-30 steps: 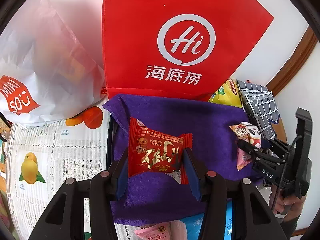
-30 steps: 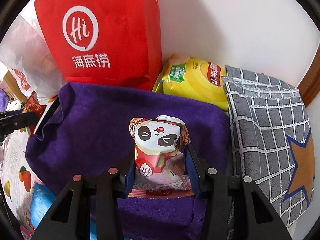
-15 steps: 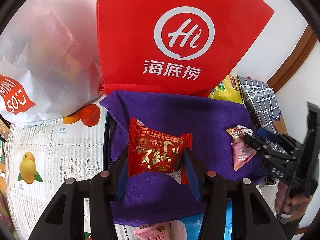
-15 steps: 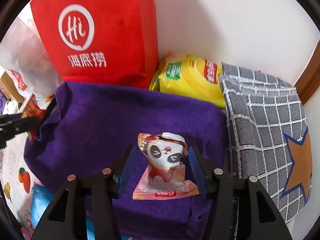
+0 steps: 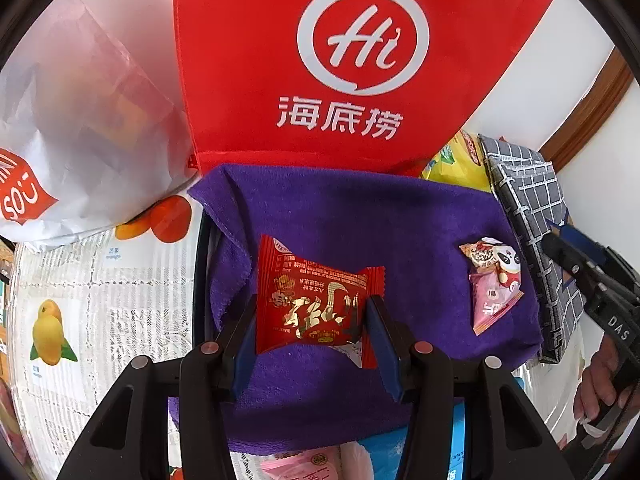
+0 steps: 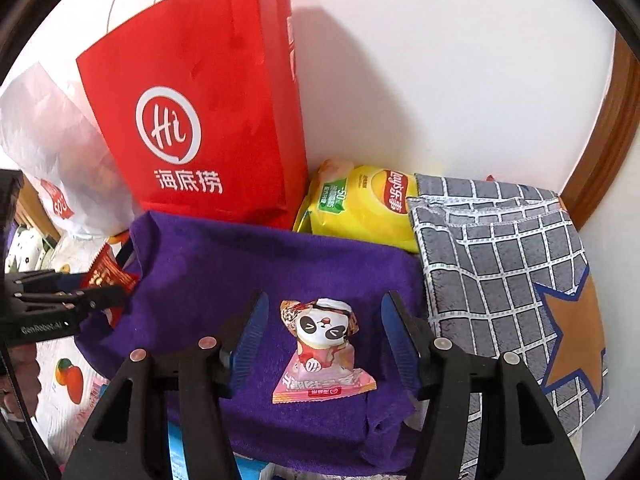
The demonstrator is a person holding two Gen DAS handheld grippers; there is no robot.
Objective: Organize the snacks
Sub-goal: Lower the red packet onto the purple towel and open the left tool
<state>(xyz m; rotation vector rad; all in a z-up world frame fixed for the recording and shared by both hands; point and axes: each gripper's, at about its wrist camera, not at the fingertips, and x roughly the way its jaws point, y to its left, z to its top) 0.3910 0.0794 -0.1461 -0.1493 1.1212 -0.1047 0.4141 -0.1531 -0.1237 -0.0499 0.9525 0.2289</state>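
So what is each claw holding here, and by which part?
Left claw grips the red snack packet by its two side edges. Right claw, jaws just opened, holds nothing; the panda snack packet lies free on the purple cloth.

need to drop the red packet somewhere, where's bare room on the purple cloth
The purple cloth is bare across its back strip below the red bag and chip bag, and in the middle between the red packet in the left claw and the panda packet. The right side is crowded: panda packet, open right claw, checked cloth.
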